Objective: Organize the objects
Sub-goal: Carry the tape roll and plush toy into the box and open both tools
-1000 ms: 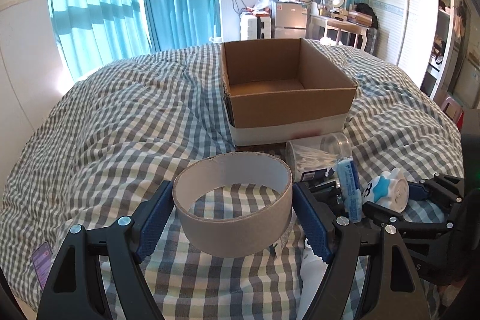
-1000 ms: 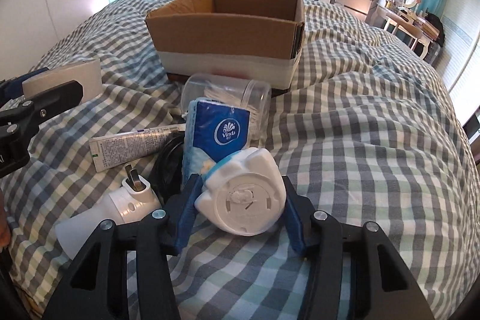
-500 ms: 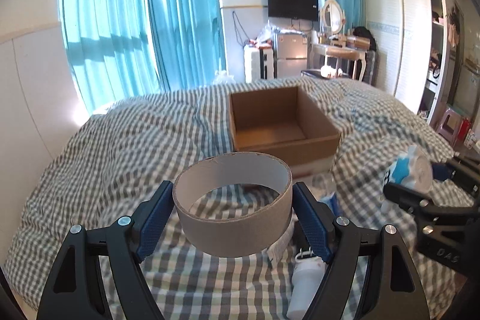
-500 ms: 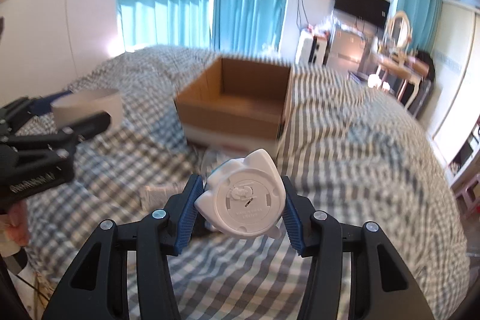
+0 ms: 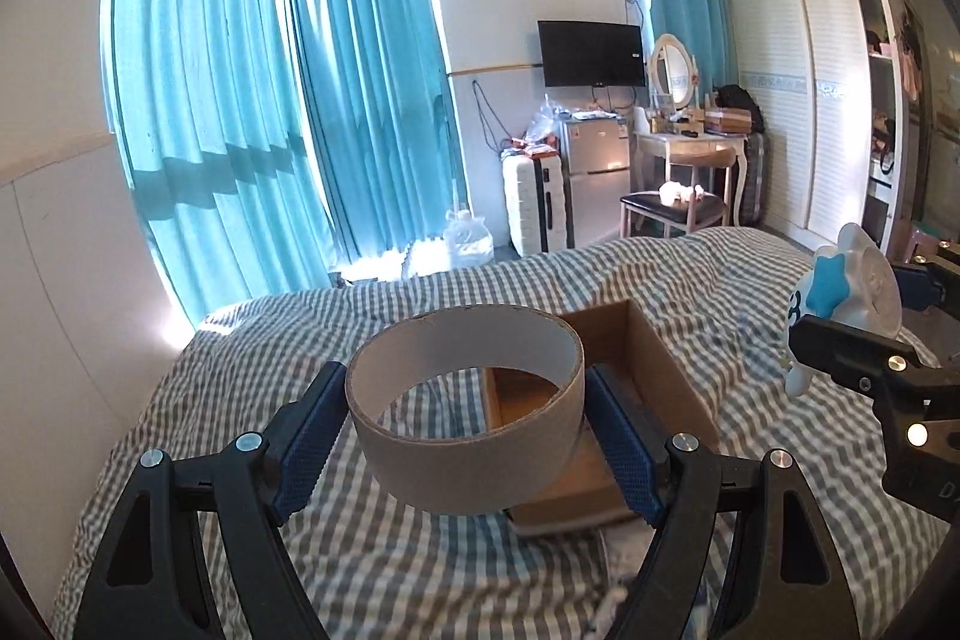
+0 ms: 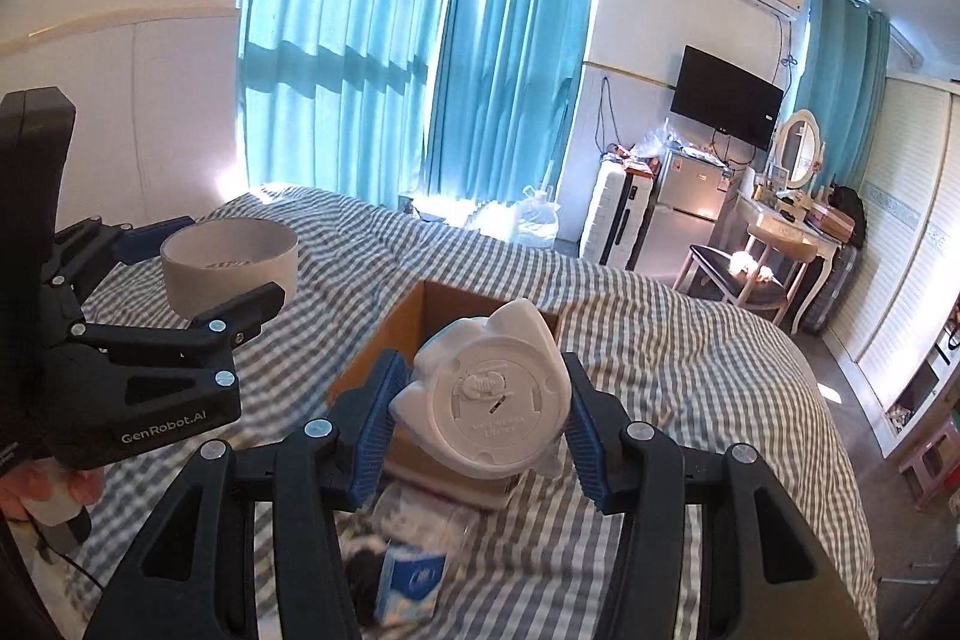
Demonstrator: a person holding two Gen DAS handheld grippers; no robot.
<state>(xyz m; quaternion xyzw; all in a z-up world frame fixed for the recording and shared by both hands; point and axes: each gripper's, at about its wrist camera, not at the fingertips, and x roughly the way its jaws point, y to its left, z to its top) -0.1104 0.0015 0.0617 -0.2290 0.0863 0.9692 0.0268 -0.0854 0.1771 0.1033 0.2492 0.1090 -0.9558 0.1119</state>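
While both grippers hang above the bed:
Cardboard tape core (image 5: 465, 400): clamped between left gripper (image 5: 465, 436) pads, at 6 o'clock.
White cat-shaped figurine (image 6: 486, 400): gripped base-out by right gripper (image 6: 480, 424), 6 o'clock.
Open cardboard box (image 5: 654, 370): below, on checked bedspread (image 5: 240, 388).
Tissue pack (image 6: 414, 580): 6 o'clock, on bedspread.

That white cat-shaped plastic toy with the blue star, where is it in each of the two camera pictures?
Left wrist view: the white cat-shaped plastic toy is at the far right edge, showing its blue star side, clamped in the right gripper.
Right wrist view: it sits at lower centre, round underside toward the camera, between the blue pads.
Shared landmark: the open brown cardboard box on the checked bedspread.
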